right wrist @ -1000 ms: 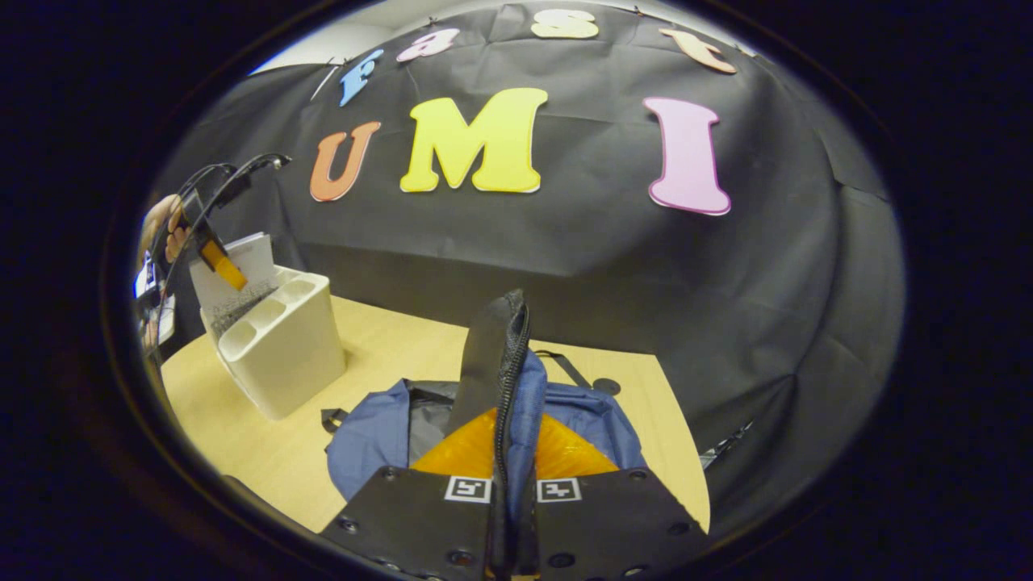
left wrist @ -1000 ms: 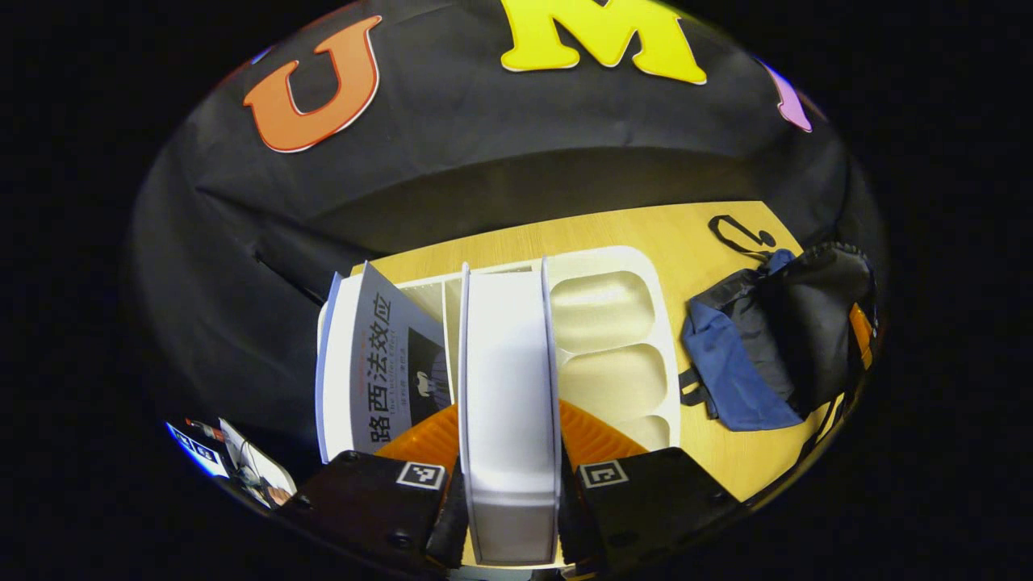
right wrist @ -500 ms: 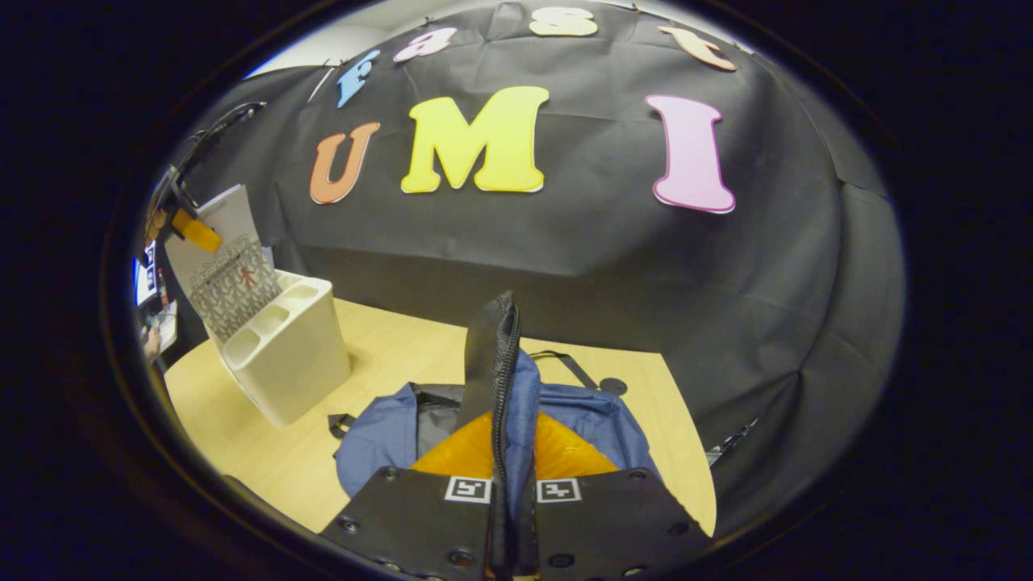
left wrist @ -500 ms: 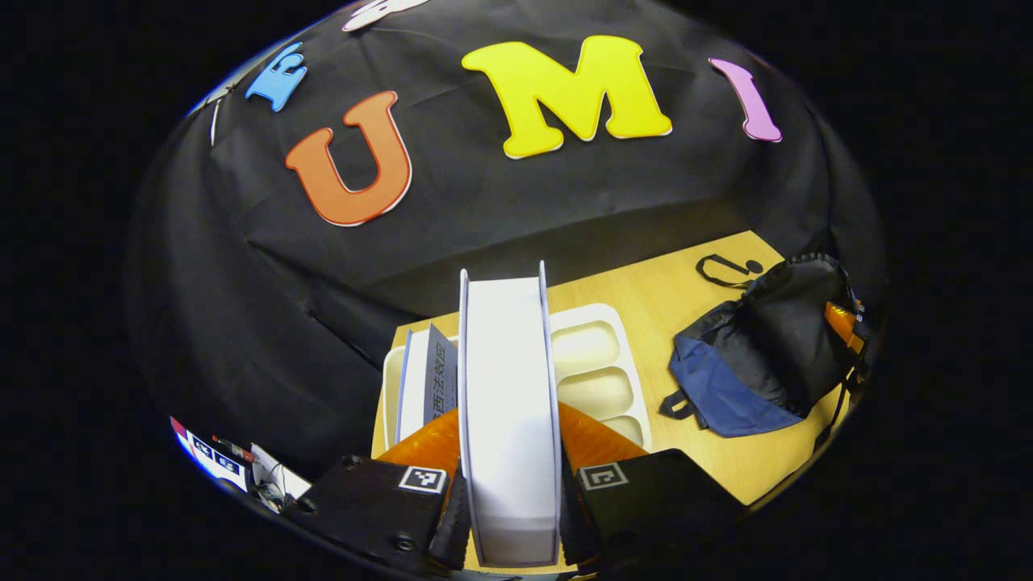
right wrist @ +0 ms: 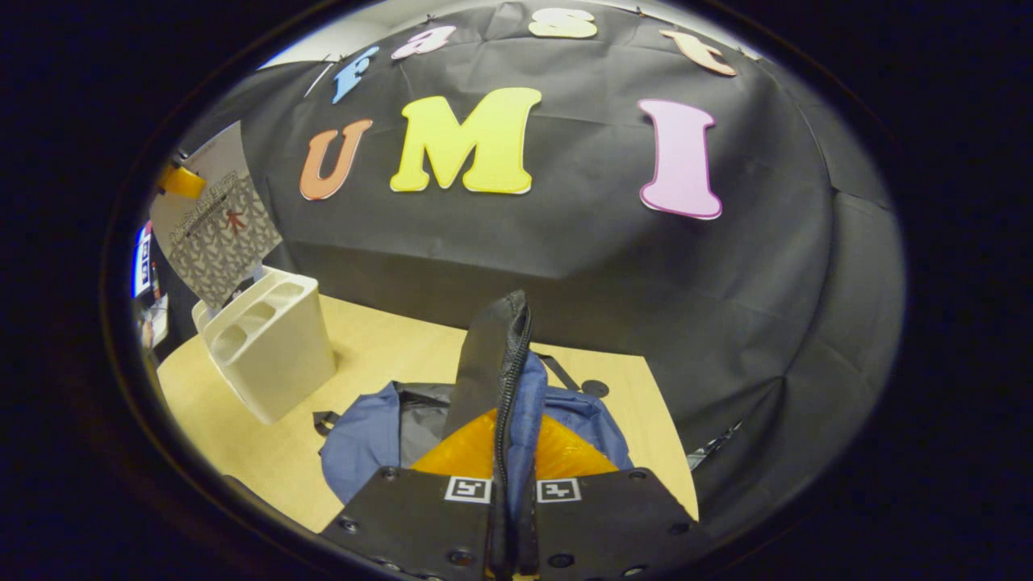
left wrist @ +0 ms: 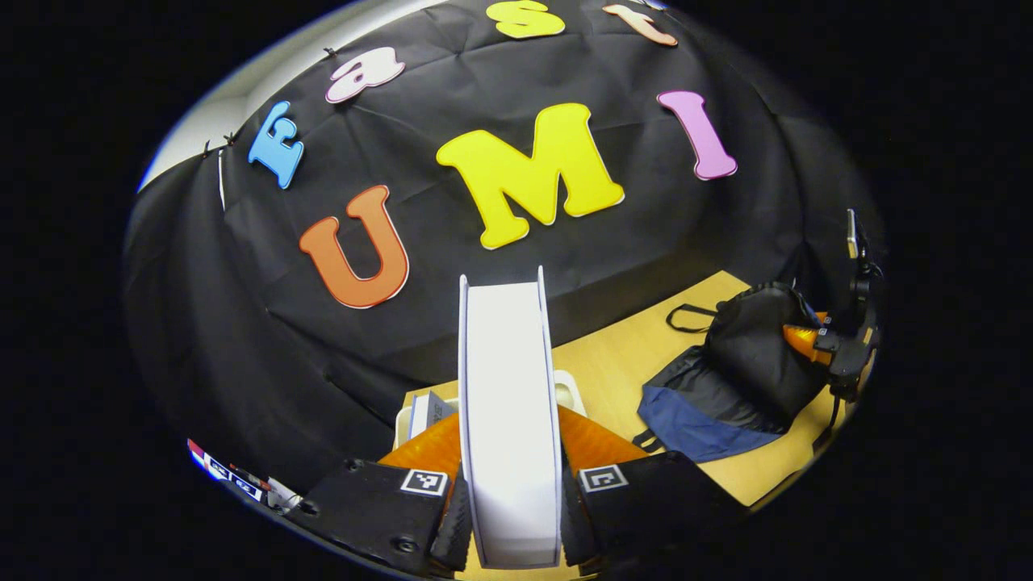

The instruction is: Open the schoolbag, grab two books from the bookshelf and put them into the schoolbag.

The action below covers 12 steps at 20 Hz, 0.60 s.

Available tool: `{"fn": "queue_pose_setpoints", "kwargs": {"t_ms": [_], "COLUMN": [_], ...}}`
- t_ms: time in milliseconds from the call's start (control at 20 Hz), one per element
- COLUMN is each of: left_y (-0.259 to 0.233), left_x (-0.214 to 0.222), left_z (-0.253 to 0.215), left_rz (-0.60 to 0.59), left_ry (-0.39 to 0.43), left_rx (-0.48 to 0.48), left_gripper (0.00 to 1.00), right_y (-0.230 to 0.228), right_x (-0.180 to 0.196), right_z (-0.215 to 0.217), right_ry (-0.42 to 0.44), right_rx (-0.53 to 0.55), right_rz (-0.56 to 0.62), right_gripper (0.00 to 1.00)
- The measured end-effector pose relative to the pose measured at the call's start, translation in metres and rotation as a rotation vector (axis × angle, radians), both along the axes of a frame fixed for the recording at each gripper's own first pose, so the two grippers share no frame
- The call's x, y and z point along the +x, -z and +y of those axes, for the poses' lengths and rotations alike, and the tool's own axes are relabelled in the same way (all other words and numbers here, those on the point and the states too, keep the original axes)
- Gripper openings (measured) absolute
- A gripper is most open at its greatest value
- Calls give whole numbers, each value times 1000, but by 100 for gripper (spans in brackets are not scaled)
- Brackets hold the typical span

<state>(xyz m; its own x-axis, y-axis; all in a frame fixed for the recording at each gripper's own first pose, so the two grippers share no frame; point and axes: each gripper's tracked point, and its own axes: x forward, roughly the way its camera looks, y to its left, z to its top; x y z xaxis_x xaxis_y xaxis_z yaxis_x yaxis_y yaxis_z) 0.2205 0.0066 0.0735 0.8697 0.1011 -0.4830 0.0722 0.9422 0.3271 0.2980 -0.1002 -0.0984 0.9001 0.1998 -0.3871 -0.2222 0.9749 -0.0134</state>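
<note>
Now the left gripper has its jaws clenched on a thick white-paged book, held upright and clear above the cream plastic bookshelf at the left edge of the pale wooden surface; a second book stands in that shelf. The right gripper pinches the black zipped flap of the blue-and-black fabric schoolbag near the right edge, holding it up. My worry: the heavy book could pivot or slide between the jaws, or catch the bag's limp rim if the flap sags.

Bare tabletop between bookshelf, schoolbag
</note>
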Motion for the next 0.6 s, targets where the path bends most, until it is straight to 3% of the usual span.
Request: {"fn": "queue_pose_setpoints", "kwargs": {"t_ms": [300,600], "left_y": [14,62], "left_x": [9,24], "left_z": [-75,-131], "left_rz": [24,129], "left_ry": [104,153], "left_rx": [-111,-401], "left_gripper": [45,46], "right_y": [-3,-14], "right_x": [3,8], "right_z": [9,8], "right_ry": [-37,-57], "right_rx": [15,25], "right_rz": [-4,-27], "right_gripper": [6,6]}}
